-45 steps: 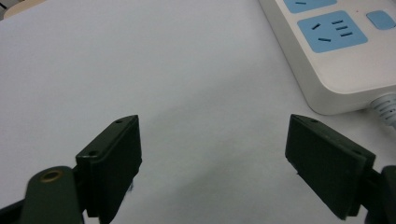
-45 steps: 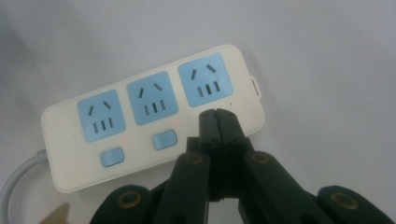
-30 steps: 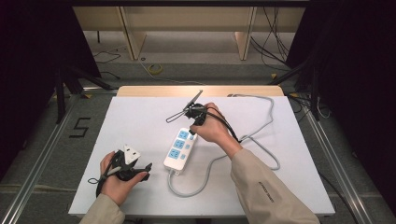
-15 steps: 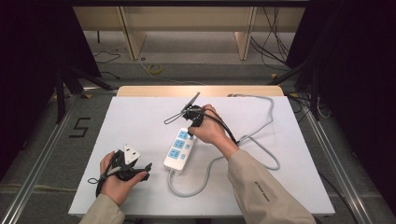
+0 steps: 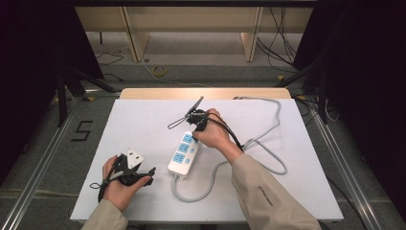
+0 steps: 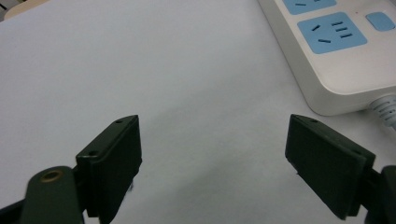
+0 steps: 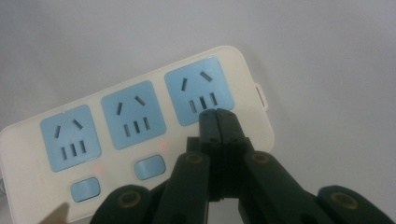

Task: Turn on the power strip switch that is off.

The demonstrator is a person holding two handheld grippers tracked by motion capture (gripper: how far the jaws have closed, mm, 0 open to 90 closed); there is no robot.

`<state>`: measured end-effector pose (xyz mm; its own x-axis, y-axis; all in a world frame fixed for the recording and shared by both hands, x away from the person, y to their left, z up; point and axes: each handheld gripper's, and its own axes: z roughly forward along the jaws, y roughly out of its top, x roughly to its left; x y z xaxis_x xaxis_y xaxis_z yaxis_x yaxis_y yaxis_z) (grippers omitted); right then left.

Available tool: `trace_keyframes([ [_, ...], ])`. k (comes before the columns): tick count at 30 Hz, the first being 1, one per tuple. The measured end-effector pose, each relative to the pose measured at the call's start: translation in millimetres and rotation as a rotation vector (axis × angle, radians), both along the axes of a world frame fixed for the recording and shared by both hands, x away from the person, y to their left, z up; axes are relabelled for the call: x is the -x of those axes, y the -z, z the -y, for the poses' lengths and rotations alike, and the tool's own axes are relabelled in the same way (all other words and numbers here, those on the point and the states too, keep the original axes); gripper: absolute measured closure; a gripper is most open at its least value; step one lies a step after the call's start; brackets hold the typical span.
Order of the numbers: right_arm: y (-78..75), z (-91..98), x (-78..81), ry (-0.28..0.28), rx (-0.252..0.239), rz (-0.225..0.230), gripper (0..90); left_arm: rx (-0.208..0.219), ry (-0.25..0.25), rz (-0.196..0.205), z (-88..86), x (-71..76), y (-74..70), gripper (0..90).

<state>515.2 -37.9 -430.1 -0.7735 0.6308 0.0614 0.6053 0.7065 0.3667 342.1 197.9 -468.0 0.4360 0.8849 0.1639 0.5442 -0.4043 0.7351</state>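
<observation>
Your right gripper [image 7: 218, 113] has its jaws pressed fully together, tips side by side, gripping nothing; they sit over the power strip [image 7: 140, 135], at the lower edge of the end socket [image 7: 198, 95], though whether they touch its face cannot be told. Your left gripper [image 6: 212, 172] has its jaws spread wide with bare table [image 6: 140, 70] between them; the strip's cabled end [image 6: 345, 56] lies ahead and to the right of them, apart from both pads.

From the high view, the power strip [image 5: 184, 153] lies near the middle of the white table [image 5: 316, 191], running slantwise, with your right hand [image 5: 213, 134] at its far end and your left hand [image 5: 119, 179] resting near the front left edge; its grey cable [image 5: 268, 139] loops away to the right and toward the far edge.

The strip is cream-white with three pale blue socket faces in a row; two blue buttons [image 7: 149, 168] sit beside the sockets, each with a small red light just above it.
</observation>
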Motion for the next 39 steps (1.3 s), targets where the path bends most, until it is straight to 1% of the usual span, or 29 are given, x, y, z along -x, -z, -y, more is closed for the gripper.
trace_keyframes([
  [3,1.2,-0.6,0.1,0.007,0.007,-0.003,90.0,-0.001,0.000,-0.001,-0.2,0.0,-0.1,18.2],
  [9,1.3,-0.3,-0.4,0.004,0.006,-0.003,90.0,0.000,0.000,0.000,0.1,-0.1,0.0,18.2],
  [16,2.2,0.0,-1.0,0.008,0.004,-0.017,90.0,-0.004,0.002,0.000,-0.1,0.1,-0.4,18.1],
  [18,2.7,0.3,-1.2,0.006,0.004,-0.012,90.0,-0.002,0.001,0.001,0.2,0.0,-0.2,18.1],
  [24,3.3,0.7,-2.1,0.013,0.000,-0.028,90.0,-0.002,0.002,0.000,0.2,-0.3,0.0,18.1],
  [28,4.1,1.3,-3.0,0.016,-0.006,-0.030,90.0,-0.002,0.002,0.000,0.2,-0.2,-0.1,18.1],
  [35,4.2,-0.2,-1.8,0.015,0.005,-0.021,90.0,-0.003,0.002,0.001,0.5,-0.2,-0.1,18.1],
  [39,4.8,0.8,-2.5,0.022,-0.006,-0.030,90.0,-0.004,0.001,0.000,0.9,-0.1,0.2,18.1],
])
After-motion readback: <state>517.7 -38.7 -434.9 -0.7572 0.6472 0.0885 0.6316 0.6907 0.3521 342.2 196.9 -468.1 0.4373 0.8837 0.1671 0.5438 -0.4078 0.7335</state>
